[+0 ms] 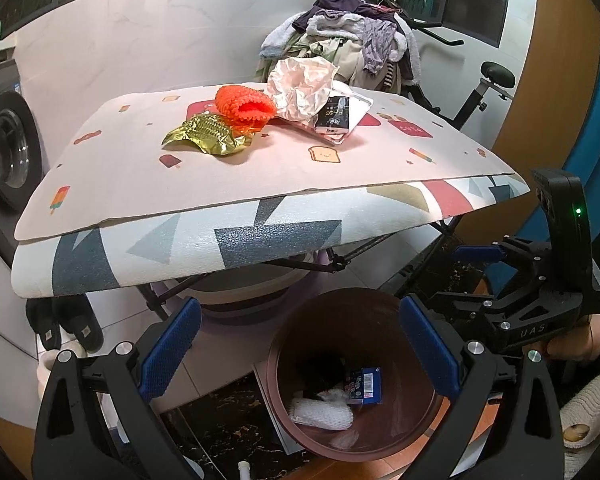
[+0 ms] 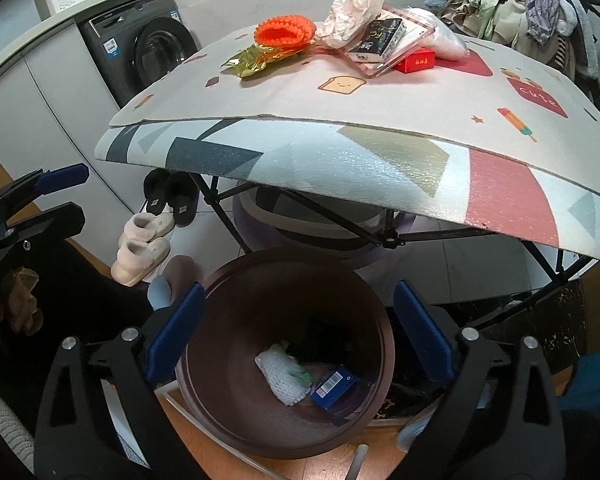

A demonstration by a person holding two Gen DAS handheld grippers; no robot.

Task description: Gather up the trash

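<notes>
Nearest to us, our left gripper (image 1: 300,350) hangs over the brown trash bin (image 1: 284,344) on the floor, its blue pads wide apart and nothing between them. Our right gripper (image 2: 296,334) hangs over the same bin, also spread wide and holding nothing.

Down in the bin lies a blue box (image 2: 334,386) with a barcode facing up, its long side slanting up to the right in the right wrist view. Just beside it is a white foam net (image 2: 282,376). The far part of the bin's bottom is dark, and we cannot tell what is there.

Left of the bin, slippers (image 2: 142,252) sit on the floor, and under the table a round tub (image 2: 300,228) is partly hidden.

Above, on the folding table (image 1: 204,236) with its cartoon mat (image 1: 148,184), more trash waits. A crumpled gold wrapper (image 1: 208,136) is closest, touching an orange foam net (image 1: 242,106) whose open end faces us. Behind come crumpled pale paper (image 1: 300,86), a black pack (image 1: 334,116) lying on a clear tray (image 2: 364,66), and a small red box (image 2: 416,60), which the left wrist view hides.

Farthest back are a pile of clothes (image 1: 348,36), cut off at the top in the right wrist view, and a washing machine (image 2: 148,48).
</notes>
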